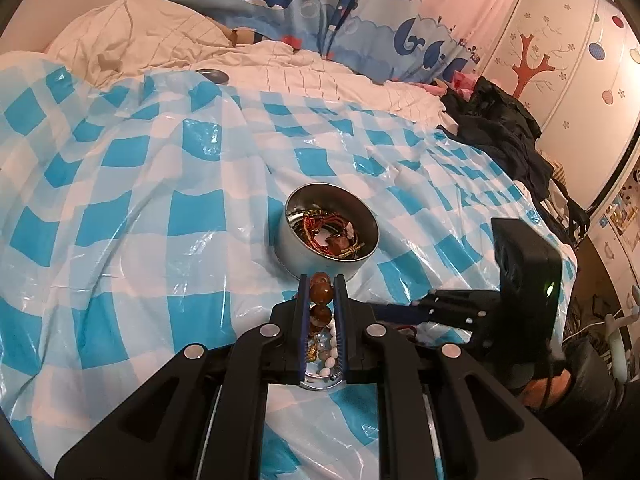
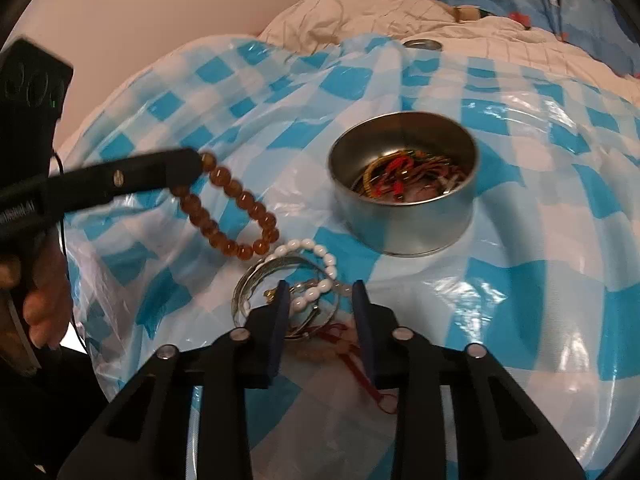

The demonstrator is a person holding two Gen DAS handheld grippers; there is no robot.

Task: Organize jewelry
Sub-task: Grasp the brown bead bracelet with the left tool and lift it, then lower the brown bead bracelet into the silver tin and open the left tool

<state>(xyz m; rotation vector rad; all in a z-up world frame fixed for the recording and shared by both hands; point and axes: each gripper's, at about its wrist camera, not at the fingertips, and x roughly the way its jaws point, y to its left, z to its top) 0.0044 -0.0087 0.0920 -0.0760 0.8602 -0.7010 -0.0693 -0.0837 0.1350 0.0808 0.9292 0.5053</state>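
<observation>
The left tongs (image 2: 196, 168) clamp the amber bead bracelet (image 2: 232, 212), hanging just left of the metal tin (image 2: 404, 216). The right tongs (image 2: 320, 300) gape empty over the bangle pile (image 2: 288, 284) on the bed.

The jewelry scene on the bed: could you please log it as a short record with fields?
surface: blue-and-white checked plastic sheet on a bed
container: round metal tin, open, holding tangled cords and trinkets
left gripper: shut on amber bead bracelet, which hangs from it
right gripper: open, over the loose pile
loose pile: white bead bracelet, silver bangles, red cord
</observation>
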